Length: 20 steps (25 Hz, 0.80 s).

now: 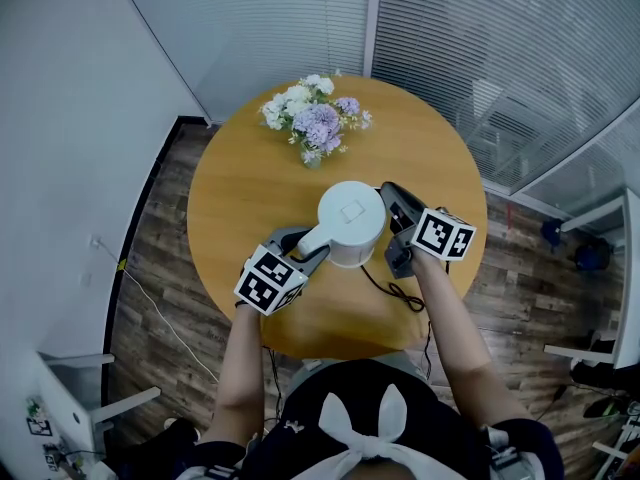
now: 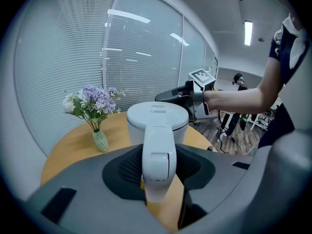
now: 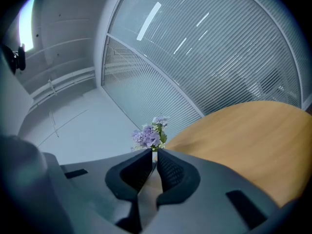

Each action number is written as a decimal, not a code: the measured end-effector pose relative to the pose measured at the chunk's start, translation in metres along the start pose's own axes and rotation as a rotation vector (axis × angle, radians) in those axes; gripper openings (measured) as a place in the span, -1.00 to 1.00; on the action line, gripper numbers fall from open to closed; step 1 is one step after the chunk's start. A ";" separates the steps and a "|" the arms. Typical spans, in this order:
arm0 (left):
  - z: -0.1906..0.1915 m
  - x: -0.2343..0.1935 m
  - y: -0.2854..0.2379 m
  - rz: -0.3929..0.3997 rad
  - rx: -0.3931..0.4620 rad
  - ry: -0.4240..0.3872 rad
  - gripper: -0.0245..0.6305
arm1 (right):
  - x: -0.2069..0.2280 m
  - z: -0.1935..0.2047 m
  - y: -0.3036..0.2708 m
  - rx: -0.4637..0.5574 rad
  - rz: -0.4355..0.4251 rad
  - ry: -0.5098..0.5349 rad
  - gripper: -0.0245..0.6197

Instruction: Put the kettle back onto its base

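A white kettle [image 1: 350,218] stands upright in the middle of the round wooden table [image 1: 245,183]. My left gripper [image 1: 306,247] is shut on the kettle's handle [image 2: 158,155] from the near left; the handle fills the gap between the pads. My right gripper [image 1: 390,194] hovers just right of the kettle body, jaws together with nothing between them. It also shows in the left gripper view, where the right gripper [image 2: 165,97] reaches in behind the lid [image 2: 157,115]. A black cord [image 1: 402,294] runs out from under the kettle; no base is visible.
A vase of purple and white flowers [image 1: 314,120] stands at the table's far side, beyond the kettle. Window blinds and a wall ring the table. Wood floor lies all around, with furniture legs at the right.
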<state>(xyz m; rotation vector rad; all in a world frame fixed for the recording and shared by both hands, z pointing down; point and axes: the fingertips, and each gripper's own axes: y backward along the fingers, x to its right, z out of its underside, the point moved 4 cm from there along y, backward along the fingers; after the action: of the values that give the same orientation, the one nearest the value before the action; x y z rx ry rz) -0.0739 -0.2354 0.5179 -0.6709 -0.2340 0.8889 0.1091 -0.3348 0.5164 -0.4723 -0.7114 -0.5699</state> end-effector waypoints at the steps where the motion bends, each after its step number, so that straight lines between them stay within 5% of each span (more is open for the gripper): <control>1: 0.001 0.001 0.000 0.003 0.002 0.003 -0.38 | 0.000 0.000 0.000 0.003 0.001 -0.002 -0.80; 20: 0.014 0.017 -0.011 -0.003 0.018 0.033 -0.38 | 0.007 0.013 0.009 0.009 0.028 0.045 -0.80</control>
<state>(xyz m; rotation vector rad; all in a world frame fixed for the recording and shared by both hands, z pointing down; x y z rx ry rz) -0.0628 -0.2212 0.5338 -0.6683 -0.1971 0.8757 0.1129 -0.3227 0.5282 -0.4592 -0.6631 -0.5498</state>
